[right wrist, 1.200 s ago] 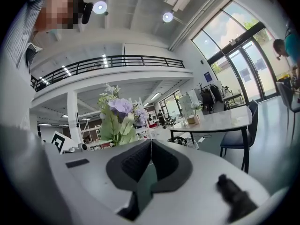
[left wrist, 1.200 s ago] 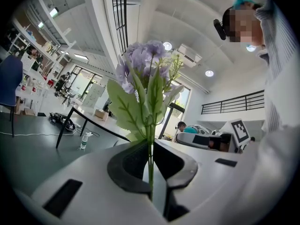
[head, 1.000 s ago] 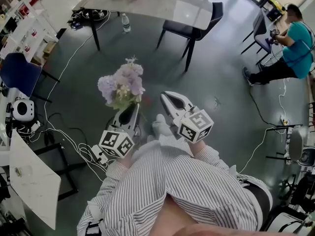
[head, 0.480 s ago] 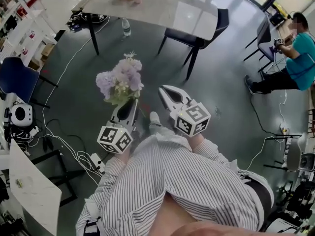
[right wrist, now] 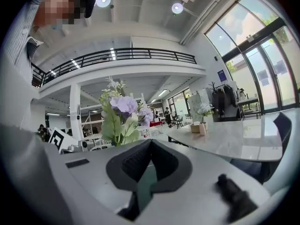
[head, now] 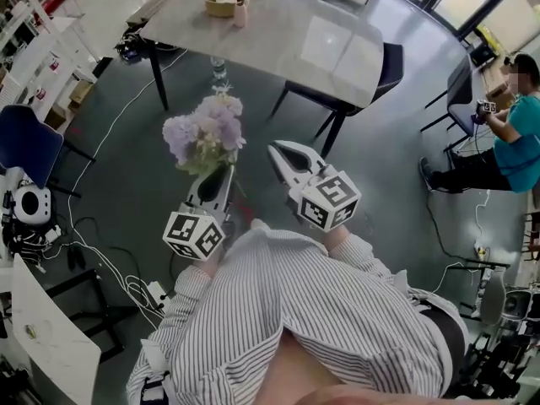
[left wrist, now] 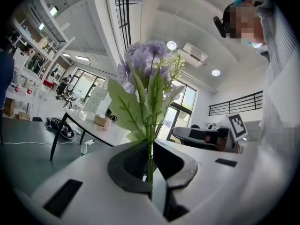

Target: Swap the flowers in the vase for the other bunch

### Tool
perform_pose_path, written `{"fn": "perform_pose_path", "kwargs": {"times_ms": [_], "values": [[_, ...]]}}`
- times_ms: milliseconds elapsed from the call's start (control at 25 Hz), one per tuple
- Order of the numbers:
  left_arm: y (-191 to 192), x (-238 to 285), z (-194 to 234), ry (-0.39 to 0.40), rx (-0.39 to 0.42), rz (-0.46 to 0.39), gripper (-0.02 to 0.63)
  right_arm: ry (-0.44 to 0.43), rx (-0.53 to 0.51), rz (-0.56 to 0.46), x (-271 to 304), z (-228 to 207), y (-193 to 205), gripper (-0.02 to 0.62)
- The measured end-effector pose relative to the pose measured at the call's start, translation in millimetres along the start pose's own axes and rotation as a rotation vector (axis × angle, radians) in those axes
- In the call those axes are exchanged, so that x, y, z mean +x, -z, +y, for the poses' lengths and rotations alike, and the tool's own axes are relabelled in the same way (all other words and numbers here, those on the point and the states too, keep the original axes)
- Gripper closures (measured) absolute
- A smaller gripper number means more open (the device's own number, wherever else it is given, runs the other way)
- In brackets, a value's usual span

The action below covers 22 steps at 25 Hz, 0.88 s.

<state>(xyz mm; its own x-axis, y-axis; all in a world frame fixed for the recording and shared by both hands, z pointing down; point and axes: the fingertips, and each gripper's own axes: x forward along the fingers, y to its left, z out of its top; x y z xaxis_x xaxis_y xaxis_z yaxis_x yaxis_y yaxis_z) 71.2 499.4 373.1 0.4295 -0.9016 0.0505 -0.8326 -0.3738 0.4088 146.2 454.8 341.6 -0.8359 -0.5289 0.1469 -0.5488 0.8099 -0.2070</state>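
Note:
A bunch of purple flowers with green leaves stands upright in my left gripper, which is shut on its thin stem. The blooms rise above the jaws in the left gripper view. My right gripper is beside it to the right, shut with nothing in it, and it sees the purple bunch to its left. Ahead, on the pale table, stands a small vase with light flowers, next to a basket.
Dark chairs stand at the table's near side. A water bottle and cables lie on the floor. A blue chair and shelves are at the left. A seated person is far right.
Both grippers and the purple bunch have been carried forward together. The table with the vase has come closer and more of it shows at the top.

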Motion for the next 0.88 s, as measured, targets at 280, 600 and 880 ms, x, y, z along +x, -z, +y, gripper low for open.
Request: {"fn": "perform_pose_path", "kwargs": {"times_ms": [280, 600, 880], "values": [[-6, 44, 17, -0.027, -0.009, 0.001, 0.568, -0.012, 0.039, -0.005, 25, -45, -9, 0.580], [4, 63, 34, -0.045, -0.037, 0.045, 0.568, 0.013, 0.083, 0.036, 41, -70, 8, 0.580], [0, 89, 65, -0.041, -0.047, 0.054, 0.568, 0.026, 0.093, 0.042, 75, -96, 10, 0.580]]}}
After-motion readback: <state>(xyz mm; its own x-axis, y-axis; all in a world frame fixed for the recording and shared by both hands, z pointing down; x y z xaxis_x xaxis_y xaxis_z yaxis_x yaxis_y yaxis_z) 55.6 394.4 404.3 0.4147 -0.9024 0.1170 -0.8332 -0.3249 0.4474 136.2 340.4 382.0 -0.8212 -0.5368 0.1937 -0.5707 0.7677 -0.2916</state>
